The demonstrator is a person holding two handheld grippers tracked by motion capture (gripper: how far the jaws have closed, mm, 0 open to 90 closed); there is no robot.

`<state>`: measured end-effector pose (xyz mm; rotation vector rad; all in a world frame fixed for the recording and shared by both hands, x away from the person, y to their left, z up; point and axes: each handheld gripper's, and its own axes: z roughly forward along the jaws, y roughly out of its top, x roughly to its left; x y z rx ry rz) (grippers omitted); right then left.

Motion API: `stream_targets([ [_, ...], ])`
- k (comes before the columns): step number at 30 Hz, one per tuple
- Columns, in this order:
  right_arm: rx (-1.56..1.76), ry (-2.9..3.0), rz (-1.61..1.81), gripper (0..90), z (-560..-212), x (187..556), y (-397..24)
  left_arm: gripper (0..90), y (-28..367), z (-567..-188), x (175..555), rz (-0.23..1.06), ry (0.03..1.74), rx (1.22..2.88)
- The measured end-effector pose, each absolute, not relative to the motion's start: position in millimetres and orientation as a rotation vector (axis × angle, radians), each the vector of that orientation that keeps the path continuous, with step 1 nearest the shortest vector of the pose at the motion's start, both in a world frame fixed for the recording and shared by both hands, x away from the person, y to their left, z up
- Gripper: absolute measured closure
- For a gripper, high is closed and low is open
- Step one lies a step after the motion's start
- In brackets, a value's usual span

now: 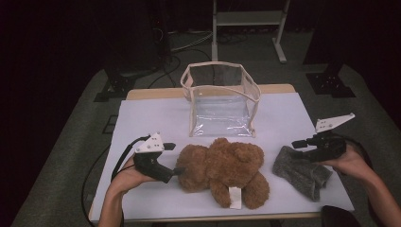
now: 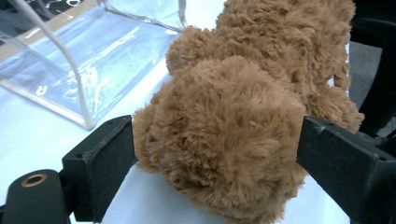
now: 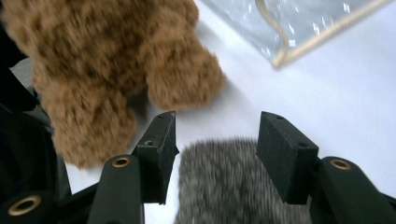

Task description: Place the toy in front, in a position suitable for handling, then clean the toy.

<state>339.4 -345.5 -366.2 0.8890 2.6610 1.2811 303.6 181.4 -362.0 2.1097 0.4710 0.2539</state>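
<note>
A brown teddy bear [image 1: 222, 165] lies on the white table [image 1: 151, 123], with a white tag [image 1: 235, 197] at its near side. My left gripper [image 1: 177, 170] is at the bear's left end. In the left gripper view its jaws stand wide on either side of the bear's head [image 2: 261, 51], with fur brushing both and no squeeze visible. A grey fuzzy cloth [image 1: 302, 172] lies right of the bear. My right gripper [image 1: 298, 144] hovers over the cloth's far end, open. The cloth [image 3: 219, 186] shows below the gap between its jaws, with the bear's leg [image 3: 116, 60] beyond.
A clear plastic bag with beige trim [image 1: 222, 101] stands open behind the bear, near the table's far edge. It also appears in the left gripper view [image 2: 60, 56] and the right gripper view [image 3: 289, 28]. Dark floor and stands surround the table.
</note>
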Motion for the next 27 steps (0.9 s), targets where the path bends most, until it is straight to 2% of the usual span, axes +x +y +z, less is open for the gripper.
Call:
stream_targets([
  [13, 0.668, 2.763, 1.222, 35.3, -321, 388, -289, 5.6, 196, -363, 303, 0.303, 0.526, 2.097],
  [27, 0.497, 2.786, 1.218, 35.1, -289, 417, -232, 4.5, 209, -362, 302, 0.318, 0.549, 2.085],
])
